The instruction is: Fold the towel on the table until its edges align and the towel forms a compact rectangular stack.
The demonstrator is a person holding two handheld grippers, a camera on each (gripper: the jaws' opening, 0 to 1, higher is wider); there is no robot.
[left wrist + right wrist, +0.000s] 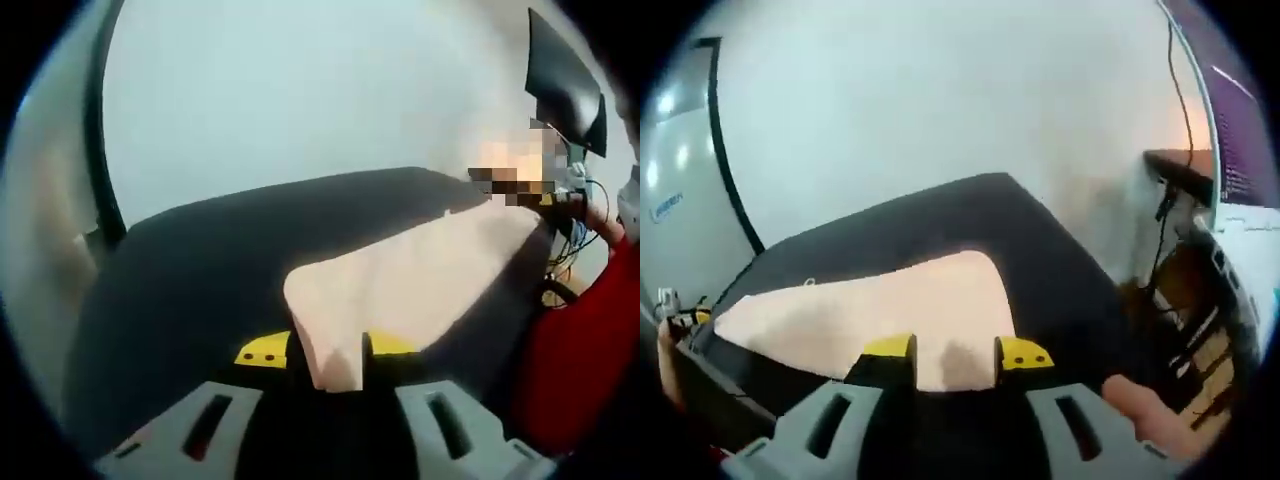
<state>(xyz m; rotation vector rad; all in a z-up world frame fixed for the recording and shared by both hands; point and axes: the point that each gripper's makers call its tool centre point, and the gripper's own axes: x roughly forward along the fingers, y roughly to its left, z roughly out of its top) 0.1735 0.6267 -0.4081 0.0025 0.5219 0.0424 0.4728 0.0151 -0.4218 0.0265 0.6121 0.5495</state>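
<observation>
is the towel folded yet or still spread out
Mostly spread: the towel lies as one flat sheet on the dark table, while the left gripper pinches one edge. Whether it was folded once already, cannot tell.

No readable text from my grippers' views.
Faint blue mark on the far-left wall panel (668,205), too blurred to read.

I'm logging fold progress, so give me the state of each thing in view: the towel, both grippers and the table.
towel: partly lifted, one corner pinched, the rest spread on the table.
left gripper: shut on the towel corner.
right gripper: jaws apart around the towel's near edge; grip cannot be told.
table: dark top, towel lying on it.
</observation>
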